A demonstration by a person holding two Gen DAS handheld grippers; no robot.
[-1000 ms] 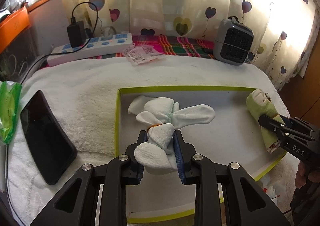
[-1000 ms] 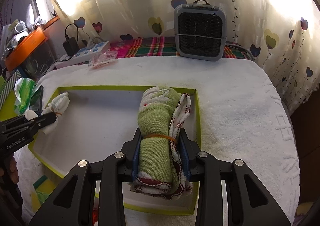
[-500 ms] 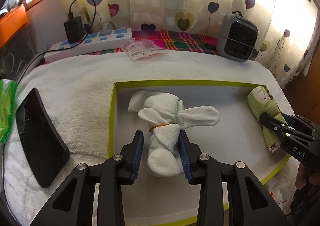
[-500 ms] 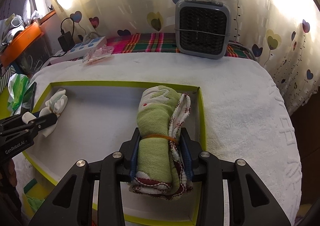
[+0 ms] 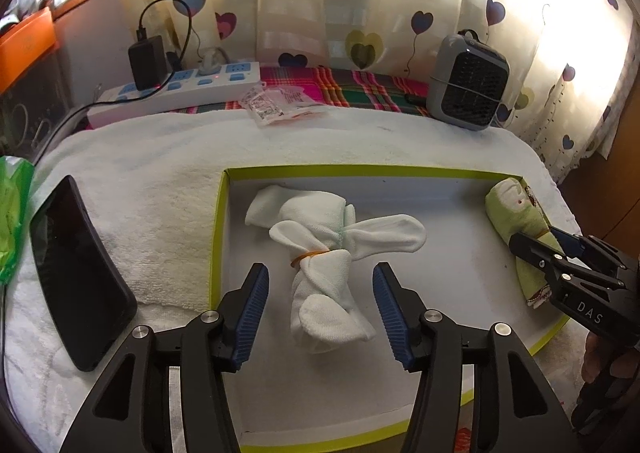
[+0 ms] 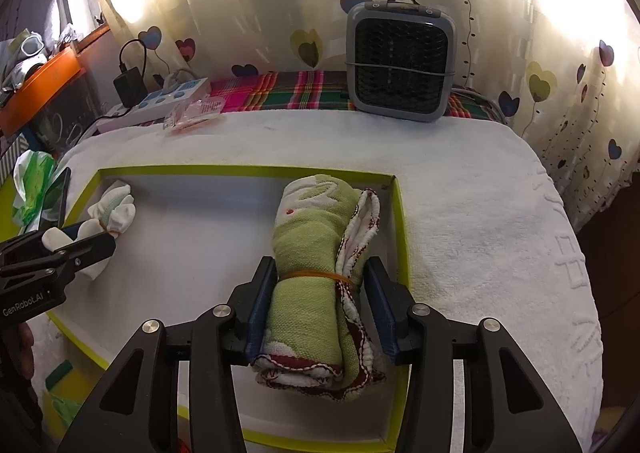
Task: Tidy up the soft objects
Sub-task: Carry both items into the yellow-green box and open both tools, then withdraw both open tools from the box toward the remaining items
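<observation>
A shallow box (image 5: pixel 218 253) with a bright yellow-green rim lies on a white fluffy towel (image 5: pixel 160 173), and everything here is told from that box. Inside the box, close to its left wall, lies a white sock bundle (image 5: pixel 320 253) tied in the middle with an orange rubber band (image 5: pixel 308 255). The left gripper (image 5: pixel 320 317) sits over the near end of the bundle with its two blue-padded fingers spread wide apart, one on each side of the socks, and neither pad touches them. Along the right wall of the box lies a rolled green cloth (image 6: pixel 316 265) with a white and red edge, also tied with an orange band (image 6: pixel 320 275). The right gripper (image 6: pixel 320 317) has its fingers closed in on this roll, pressing it from both sides near the band. The roll's far end reaches almost to the back right corner of the box. Left of the box, on the towel, lies a black phone (image 5: pixel 76 273), and past it is a green plastic bag (image 5: pixel 12 213). Behind the box, at the far edge of the towel, is a small clear packet (image 5: pixel 280 105). Farther back to the left is a white power strip (image 5: pixel 180 89) with a black charger (image 5: pixel 146 61) plugged in. Behind the box to the right stands a small grey fan (image 6: pixel 400 61) on a bright checked cloth (image 6: pixel 288 89).
</observation>
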